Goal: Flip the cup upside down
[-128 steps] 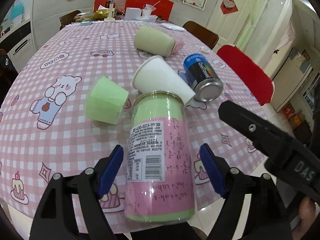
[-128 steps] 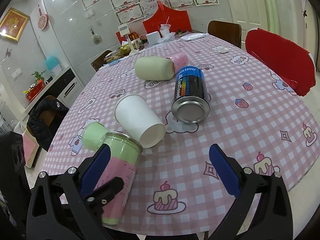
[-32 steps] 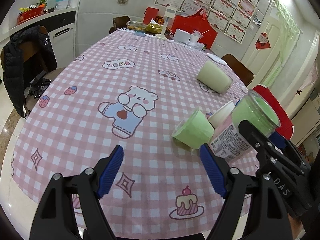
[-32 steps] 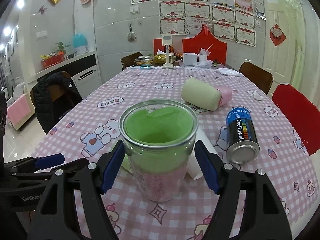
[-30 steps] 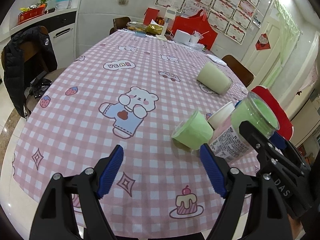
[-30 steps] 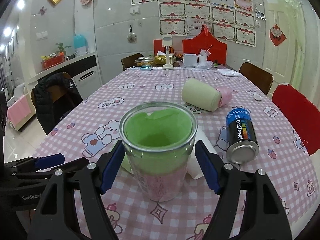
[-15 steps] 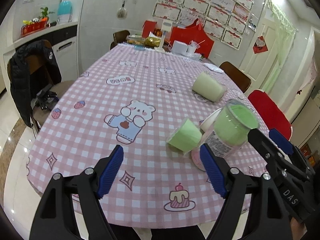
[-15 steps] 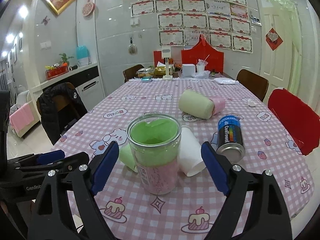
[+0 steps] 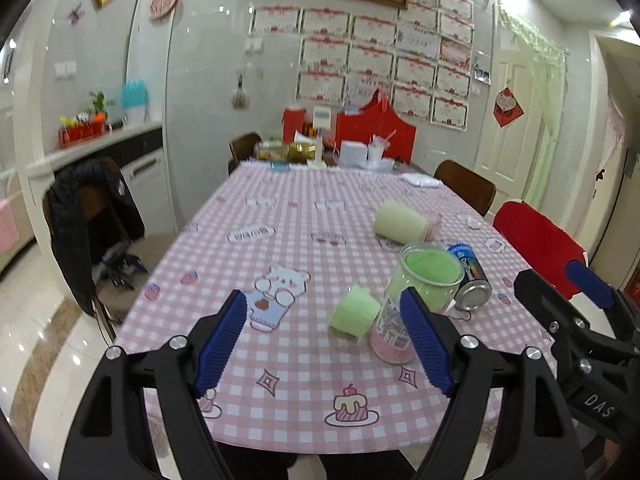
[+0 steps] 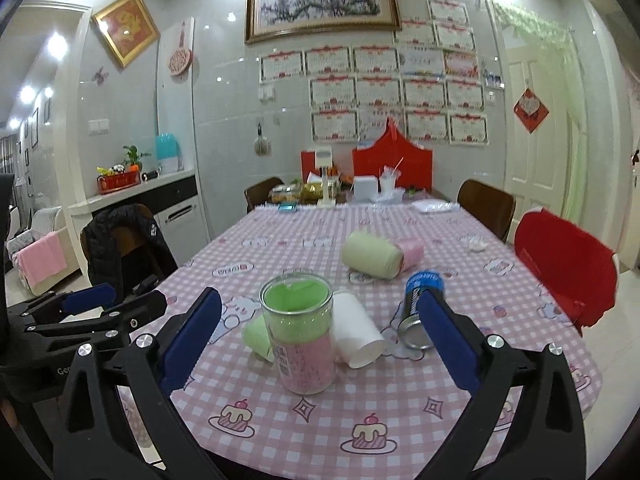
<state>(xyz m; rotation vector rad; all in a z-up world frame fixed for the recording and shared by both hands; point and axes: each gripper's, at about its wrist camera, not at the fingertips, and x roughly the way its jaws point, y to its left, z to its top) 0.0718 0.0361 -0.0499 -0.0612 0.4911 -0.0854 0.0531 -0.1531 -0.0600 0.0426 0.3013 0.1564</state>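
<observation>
left tool (image 9: 325, 343): held back off the near edge of the surface, blue pads spread wide, nothing between them.
surface (image 10: 280, 240): covered in pink checked cloth with bear and cake prints.
small green cup (image 10: 258, 337): lay on its side, just left of the clear cup, touching or nearly touching it.
clear cup (image 10: 302, 336): stood upright near the front edge, mouth up, green lining above, pink label below; free of both tools.
white paper cup (image 10: 358, 330): lay on its side against the clear cup's right flank, mouth toward the camera.
pale yellow cup (image 10: 372, 258): lay on its side farther back, a pink item tucked just behind it.
blue can (image 10: 418, 312): lay on its side to the right of the white paper cup, metal end forward.
right tool (image 10: 316, 344): hovered before the clear cup, pads parted wide, gripping nothing.
red chair (image 10: 568, 268): stood at the right edge of the surface.
</observation>
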